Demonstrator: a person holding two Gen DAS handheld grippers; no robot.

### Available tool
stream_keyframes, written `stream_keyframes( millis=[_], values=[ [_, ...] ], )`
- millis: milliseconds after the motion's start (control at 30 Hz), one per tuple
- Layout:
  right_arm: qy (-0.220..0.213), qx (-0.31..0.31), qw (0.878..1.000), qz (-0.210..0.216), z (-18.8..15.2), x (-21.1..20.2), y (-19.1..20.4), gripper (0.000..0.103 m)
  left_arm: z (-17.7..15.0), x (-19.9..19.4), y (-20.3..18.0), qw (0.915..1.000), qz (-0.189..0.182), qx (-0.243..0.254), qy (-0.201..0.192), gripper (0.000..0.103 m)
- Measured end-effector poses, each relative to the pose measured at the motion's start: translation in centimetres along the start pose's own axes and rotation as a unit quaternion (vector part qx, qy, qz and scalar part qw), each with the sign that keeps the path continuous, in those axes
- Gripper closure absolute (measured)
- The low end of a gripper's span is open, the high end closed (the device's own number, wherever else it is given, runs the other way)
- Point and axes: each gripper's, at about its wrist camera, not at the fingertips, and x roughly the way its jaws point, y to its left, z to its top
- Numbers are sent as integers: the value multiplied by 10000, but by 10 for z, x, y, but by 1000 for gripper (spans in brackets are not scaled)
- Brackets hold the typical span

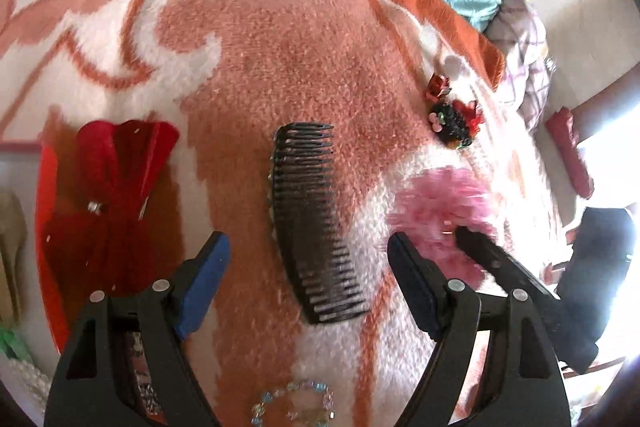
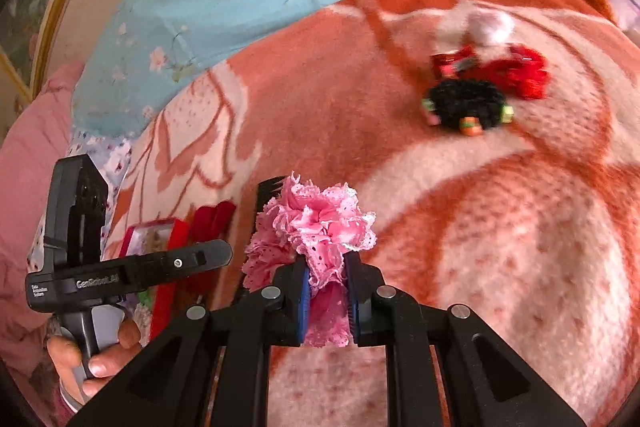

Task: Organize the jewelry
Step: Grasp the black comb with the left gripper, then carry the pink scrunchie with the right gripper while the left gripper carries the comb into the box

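Your right gripper (image 2: 327, 301) tight on the pink lace scrunchie (image 2: 316, 227), left gripper (image 1: 308, 259) wide open over the black comb (image 1: 312, 223).

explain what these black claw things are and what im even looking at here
There is no robot here. A person holds a two-finger tool in each hand, and each tool carries a wide-angle camera looking along its fingers. One picture comes from the left tool, the other from the right tool.

Everything lies on an orange and white blanket on a bed. On it are a dark comb, a black scrunchie with red bows beside it, a large red bow and a bead bracelet.

The left tool is open above the comb, holding nothing. The right tool is shut on a pink lace scrunchie.
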Motion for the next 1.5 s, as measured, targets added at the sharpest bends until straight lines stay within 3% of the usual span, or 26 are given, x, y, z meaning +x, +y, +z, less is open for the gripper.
stream_keyframes(
  millis=[233,300,333,367,433,733,1067,1500],
  values=[
    [-513,475,9975,-39,1,-30,-29,89,2,41,-24,9935,1018,429,261,22],
    [-545,511,9972,-15,1,-34,-33,89,-2,47,-28,9911,1206,532,191,26],
    [-554,529,9971,7,1,-35,-34,89,-4,47,-29,9905,1237,591,128,33],
    [-562,535,9970,22,1,-37,-34,89,-6,45,-31,9904,1220,645,72,47],
    [-569,534,9969,67,0,-38,-34,89,-7,38,-30,9917,1117,633,22,54],
    [-513,459,9972,289,-8,-41,-17,89,-30,-15,-22,9955,658,543,-420,54],
    [-276,156,9983,497,-27,-35,22,89,-73,-71,5,9936,786,319,-746,54],
    [117,-465,9947,907,-56,-17,100,89,-127,-136,76,9864,1038,-437,-1195,54]
  ],
)
